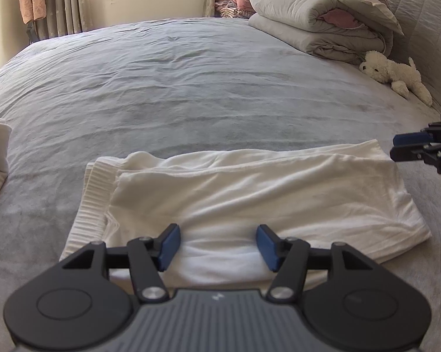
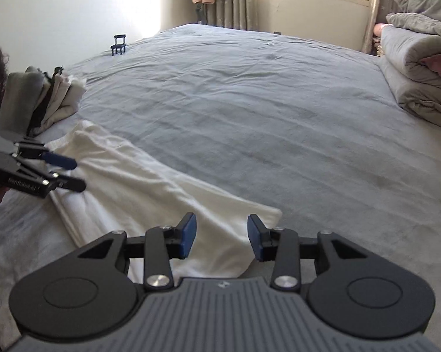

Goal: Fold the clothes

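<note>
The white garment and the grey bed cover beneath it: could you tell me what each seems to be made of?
The white garment looks like soft matte cotton knit; its left edge shows a ribbed band. The grey bed cover appears to be a short-pile plush or brushed fabric, with a dull, faintly streaked nap and soft wrinkles. Neither is certain.

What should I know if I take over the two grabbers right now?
Left gripper: jaws open, empty, over the near edge of the white garment.
Right gripper: jaws open, empty, over the garment's other end.
The garment lies partly folded, a long band on the grey bed.
A pile of folded clothes sits at the bed's left side.
Left to do: finish folding the white garment, probably end over end, then stack it.
</note>
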### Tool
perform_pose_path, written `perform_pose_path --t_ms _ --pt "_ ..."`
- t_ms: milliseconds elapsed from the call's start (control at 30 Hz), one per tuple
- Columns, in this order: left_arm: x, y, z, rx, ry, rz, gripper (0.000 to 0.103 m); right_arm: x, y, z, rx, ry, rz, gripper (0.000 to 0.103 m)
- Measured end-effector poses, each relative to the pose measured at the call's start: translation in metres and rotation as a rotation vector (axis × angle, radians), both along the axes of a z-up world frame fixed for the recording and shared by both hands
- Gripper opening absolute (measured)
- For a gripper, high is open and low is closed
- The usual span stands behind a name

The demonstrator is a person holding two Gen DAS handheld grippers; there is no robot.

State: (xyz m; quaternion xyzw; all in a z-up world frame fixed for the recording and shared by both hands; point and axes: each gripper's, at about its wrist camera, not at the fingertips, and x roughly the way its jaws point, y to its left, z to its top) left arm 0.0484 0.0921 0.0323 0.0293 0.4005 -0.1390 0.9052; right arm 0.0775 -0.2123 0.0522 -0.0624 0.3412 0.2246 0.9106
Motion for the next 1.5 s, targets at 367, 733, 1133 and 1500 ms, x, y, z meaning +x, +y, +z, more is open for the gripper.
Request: perform_pose_path --t_ms 367,733,1133,1500 --pt "0.001 0.000 -0.002 0.002 0.000 -0.011 0.061 -0.017 0.032 -0.025 -0.237 -0.030 0.154 0.030" --pt "0.000 -0.003 -0.003 0.016 -0.003 -0.017 0.063 -0.051 0.065 -0.046 -0.574 -0.276 0.272 0.025" --pt "0.000 -0.003 -0.003 0.020 -0.004 -0.019 0.065 -0.043 0.068 -0.052 -0.549 -0.264 0.314 0.021" --pt "0.000 -0.004 -0.005 0.027 -0.007 -0.022 0.066 -0.033 0.064 -0.041 -0.373 -0.074 0.263 0.022"
